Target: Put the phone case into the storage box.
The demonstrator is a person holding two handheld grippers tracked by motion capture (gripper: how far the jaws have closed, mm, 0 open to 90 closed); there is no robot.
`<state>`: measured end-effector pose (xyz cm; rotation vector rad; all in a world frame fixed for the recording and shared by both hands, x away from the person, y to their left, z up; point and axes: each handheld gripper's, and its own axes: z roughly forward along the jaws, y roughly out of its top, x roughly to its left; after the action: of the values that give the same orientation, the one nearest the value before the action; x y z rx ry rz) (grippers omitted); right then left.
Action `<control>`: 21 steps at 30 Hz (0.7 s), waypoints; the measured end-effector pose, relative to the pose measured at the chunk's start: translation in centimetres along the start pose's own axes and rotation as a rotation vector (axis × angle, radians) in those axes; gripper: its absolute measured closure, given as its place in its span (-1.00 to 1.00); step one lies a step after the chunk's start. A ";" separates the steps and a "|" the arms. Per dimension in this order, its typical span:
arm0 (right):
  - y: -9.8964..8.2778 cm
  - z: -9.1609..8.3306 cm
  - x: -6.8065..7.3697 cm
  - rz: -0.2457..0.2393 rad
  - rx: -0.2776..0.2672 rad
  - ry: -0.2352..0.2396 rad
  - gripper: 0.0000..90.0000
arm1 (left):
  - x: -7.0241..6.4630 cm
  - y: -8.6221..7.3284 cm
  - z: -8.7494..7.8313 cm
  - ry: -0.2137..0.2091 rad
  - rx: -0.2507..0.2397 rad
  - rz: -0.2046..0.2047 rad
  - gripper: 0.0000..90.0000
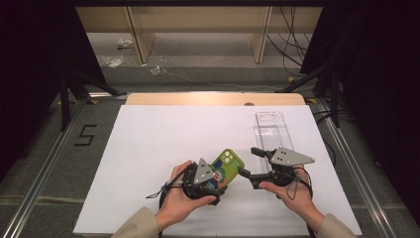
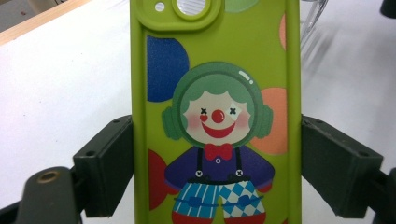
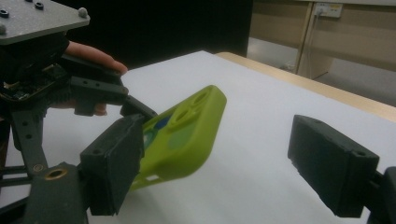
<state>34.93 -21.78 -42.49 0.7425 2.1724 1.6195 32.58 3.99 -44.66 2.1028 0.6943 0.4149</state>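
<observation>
The left gripper [image 1: 214,179], held in the person's left hand [image 1: 177,198] near the front edge of the bench [image 1: 148,148], is clamped on a lime-green phone case [image 1: 226,166]. In the left gripper view the two black jaws press against the long sides of the case [image 2: 215,112], one on each edge, about midway along its length. The printed back faces the camera: a clown with green hair, a red nose, a red bow tie and blue striped trousers, set among blue, orange and red circles. The raised camera block with its lens cutouts sits at the far end of the case, pointing away from the hand.

In the high view the case is tilted up off the white bench top, its camera end angled toward the right gripper [image 1: 255,166]. That gripper sits in the person's right hand [image 1: 292,193], just to the right of the case, with its jaws spread wide and holding nothing. In the right gripper view the case [image 3: 187,135] hangs slanted above the bench; its lower corner lies behind this gripper's left jaw, and I cannot tell whether they touch, while the other jaw stands well apart from it.

A clear plastic tray [image 1: 272,131] lies on the bench beyond the right gripper, toward the far right.
</observation>
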 end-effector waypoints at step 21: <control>1.3 3.4 0.4 0.031 0.033 0.013 -0.51 | -0.4 0.2 0.2 -0.009 -0.004 0.005 -0.64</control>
<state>36.76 -18.62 -42.28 0.7810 2.2124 1.6115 32.42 3.55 -44.67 2.1016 0.6830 0.4087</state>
